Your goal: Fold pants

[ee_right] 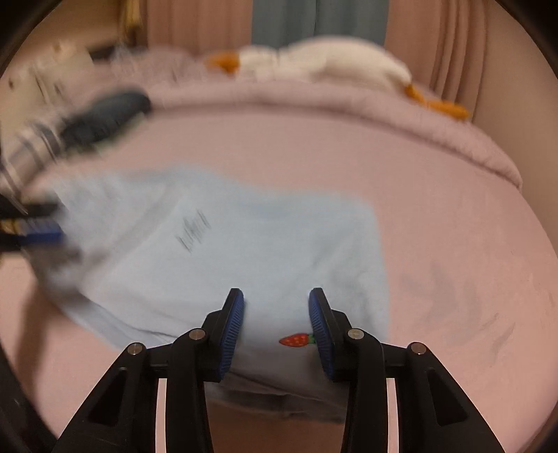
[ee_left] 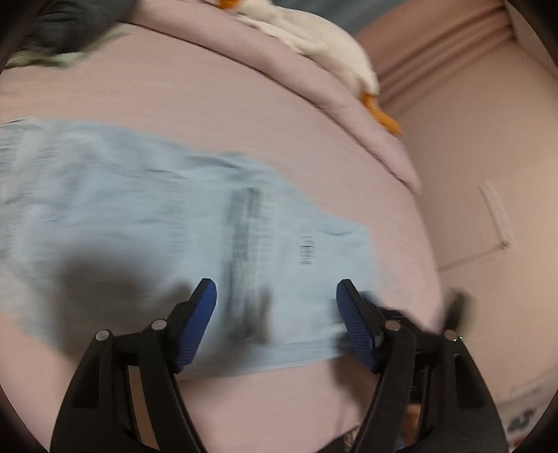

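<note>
left wrist view: the pants (ee_left: 139, 216) are pale blue, lying flat on the pink bed (ee_left: 244, 104) and stretching from the left edge of the picture toward the right, where they end in a straight edge. the cloth is smeared by motion blur, but a dark vertical band (ee_left: 244, 258) crosses it and a short line of small dark print (ee_left: 306, 250) sits just to the right of that band. the near edge shows thin stacked layers. the left gripper (ee_left: 275, 296) hangs over this near edge with its blue-padded fingers (ee_left: 197, 324) spread wide — released, nothing pinched between them. a white plush toy (ee_left: 314, 38) with orange parts lies on the rolled quilt at the far side of the bed, and a dark garment (ee_left: 69, 28) lies at the top left.

right wrist view: the same pants (ee_right: 244, 244) look like a broad pale blue rectangle on the bed (ee_right: 453, 244), with soft creases and a layered hem running along the lower left. the dark print (ee_right: 195, 230) shows tilted on the upper left part, and a small red strawberry patch (ee_right: 296, 339) sits near the closest edge. the right gripper (ee_right: 276, 306) is over that edge, its fingers (ee_right: 230, 334) partly apart with the cloth lying below and between them; the pads do not appear to press on it, so the hold is released. the left gripper (ee_right: 38, 231) shows as a blur at the left edge by the pants. the plush toy (ee_right: 331, 62) lies at the far side.
</note>
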The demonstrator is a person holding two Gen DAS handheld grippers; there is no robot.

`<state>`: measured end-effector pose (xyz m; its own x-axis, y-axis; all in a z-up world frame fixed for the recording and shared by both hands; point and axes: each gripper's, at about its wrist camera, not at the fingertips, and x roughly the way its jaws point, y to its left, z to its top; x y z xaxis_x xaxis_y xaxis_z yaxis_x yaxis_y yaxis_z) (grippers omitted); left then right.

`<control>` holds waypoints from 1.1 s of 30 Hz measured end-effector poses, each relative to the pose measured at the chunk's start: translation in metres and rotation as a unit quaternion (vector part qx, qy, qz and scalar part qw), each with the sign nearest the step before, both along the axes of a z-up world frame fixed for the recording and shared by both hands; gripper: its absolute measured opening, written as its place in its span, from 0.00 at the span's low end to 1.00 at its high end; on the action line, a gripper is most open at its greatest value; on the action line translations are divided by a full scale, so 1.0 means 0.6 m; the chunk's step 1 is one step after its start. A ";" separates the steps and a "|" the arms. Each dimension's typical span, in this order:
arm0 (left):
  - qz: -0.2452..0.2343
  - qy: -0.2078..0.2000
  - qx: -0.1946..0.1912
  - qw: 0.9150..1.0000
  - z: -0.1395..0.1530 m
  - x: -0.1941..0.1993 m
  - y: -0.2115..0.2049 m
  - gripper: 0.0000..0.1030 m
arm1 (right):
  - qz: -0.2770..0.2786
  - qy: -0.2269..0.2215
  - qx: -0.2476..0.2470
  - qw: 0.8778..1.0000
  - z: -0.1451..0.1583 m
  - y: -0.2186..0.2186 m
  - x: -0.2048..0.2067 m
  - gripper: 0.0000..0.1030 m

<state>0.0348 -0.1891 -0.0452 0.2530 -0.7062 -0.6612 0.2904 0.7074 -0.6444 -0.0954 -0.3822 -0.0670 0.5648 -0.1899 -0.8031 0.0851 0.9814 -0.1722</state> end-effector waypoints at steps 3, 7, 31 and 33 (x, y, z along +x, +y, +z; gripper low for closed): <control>-0.039 0.011 -0.024 0.999 -0.017 0.007 -0.051 0.69 | -0.003 -0.027 0.014 1.000 -0.029 -0.010 -0.012 0.39; 0.004 0.019 0.086 0.996 -0.097 0.028 -0.054 0.10 | -0.007 -0.027 0.019 0.999 -0.029 -0.009 -0.011 0.39; 0.006 -0.020 0.072 0.997 -0.101 -0.017 0.034 0.17 | 0.142 0.058 0.054 0.987 -0.044 0.155 0.234 0.10; 0.005 -0.020 0.068 0.998 -0.100 -0.029 0.048 0.17 | 0.140 0.058 0.069 0.986 -0.038 0.155 0.248 0.11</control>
<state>0.0172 -0.1604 -0.1055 0.2878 -0.6084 -0.7396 0.3055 0.7902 -0.5312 0.0531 -0.2893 -0.0896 0.4832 0.0760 -0.8722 -0.2042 0.9785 -0.0278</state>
